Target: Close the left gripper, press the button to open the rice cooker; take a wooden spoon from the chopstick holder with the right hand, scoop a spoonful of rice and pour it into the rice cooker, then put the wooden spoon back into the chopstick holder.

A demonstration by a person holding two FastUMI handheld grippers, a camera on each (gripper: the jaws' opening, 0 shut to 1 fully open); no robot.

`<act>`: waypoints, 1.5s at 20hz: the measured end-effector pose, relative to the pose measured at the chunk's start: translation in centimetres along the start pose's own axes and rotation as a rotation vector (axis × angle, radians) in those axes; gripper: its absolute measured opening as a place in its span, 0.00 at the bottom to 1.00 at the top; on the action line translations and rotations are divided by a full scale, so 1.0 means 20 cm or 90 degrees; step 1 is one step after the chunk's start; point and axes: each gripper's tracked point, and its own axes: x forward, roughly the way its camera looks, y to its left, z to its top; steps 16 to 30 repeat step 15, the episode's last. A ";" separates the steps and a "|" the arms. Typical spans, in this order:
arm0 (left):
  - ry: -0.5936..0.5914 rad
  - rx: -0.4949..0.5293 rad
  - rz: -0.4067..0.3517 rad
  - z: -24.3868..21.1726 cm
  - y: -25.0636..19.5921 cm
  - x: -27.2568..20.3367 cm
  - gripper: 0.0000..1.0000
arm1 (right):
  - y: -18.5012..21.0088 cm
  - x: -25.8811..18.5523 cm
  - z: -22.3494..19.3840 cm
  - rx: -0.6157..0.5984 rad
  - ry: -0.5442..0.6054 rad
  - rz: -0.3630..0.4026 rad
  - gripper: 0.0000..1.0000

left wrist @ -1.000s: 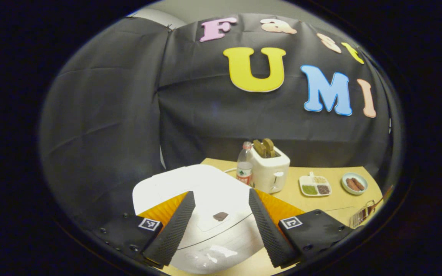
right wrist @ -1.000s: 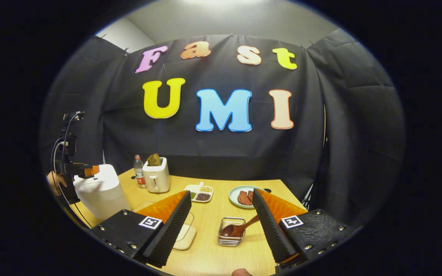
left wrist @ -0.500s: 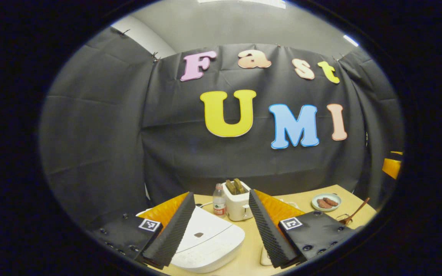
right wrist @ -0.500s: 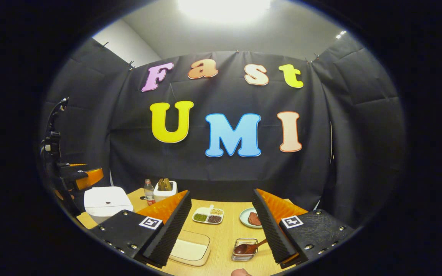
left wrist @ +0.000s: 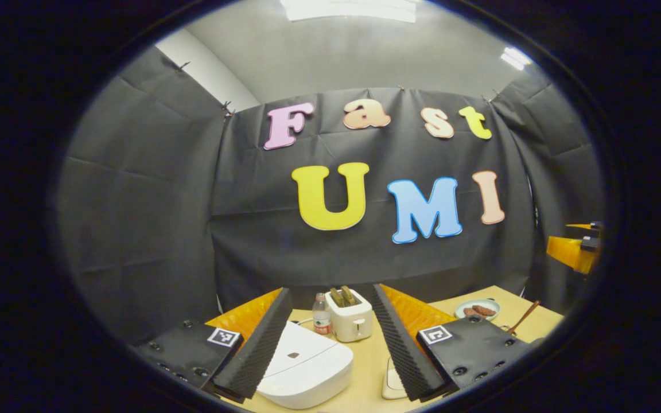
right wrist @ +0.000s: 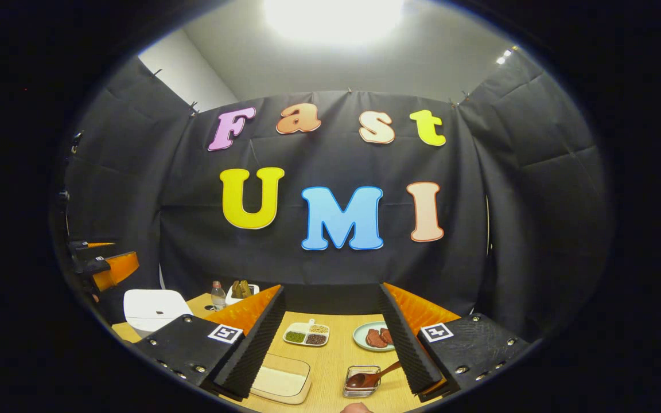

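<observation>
The white rice cooker sits low between my left gripper's fingers, lid down, with a small dark button on top. My left gripper is open and held above and behind the cooker, touching nothing. The right gripper view has the cooker at far left, with the left gripper hovering over it. My right gripper is open and empty, raised above the table. Below it, a wooden spoon rests bowl-down in a clear glass holder. A shallow container of rice lies beside the holder.
A white toaster and a water bottle stand behind the cooker. A divided dish of grains and a plate of sausages sit mid-table on the wooden tabletop. A fingertip shows at the bottom edge.
Both grippers have lifted and tipped upward, so the table sits lower in each view. The left gripper has drawn back from close over the cooker lid. The lid stays down.
</observation>
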 end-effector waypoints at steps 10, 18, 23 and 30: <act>-0.001 -0.010 -0.009 0.02 -0.07 0.00 0.99 | 0.02 0.00 -0.01 0.004 -0.005 0.001 0.97; 0.003 -0.017 -0.003 0.00 -0.03 0.00 0.98 | 0.03 0.02 -0.01 0.005 -0.009 0.002 0.97; 0.003 -0.017 -0.003 0.00 -0.03 0.00 0.98 | 0.03 0.02 -0.01 0.005 -0.009 0.002 0.97; 0.003 -0.017 -0.003 0.00 -0.03 0.00 0.98 | 0.03 0.02 -0.01 0.005 -0.009 0.002 0.97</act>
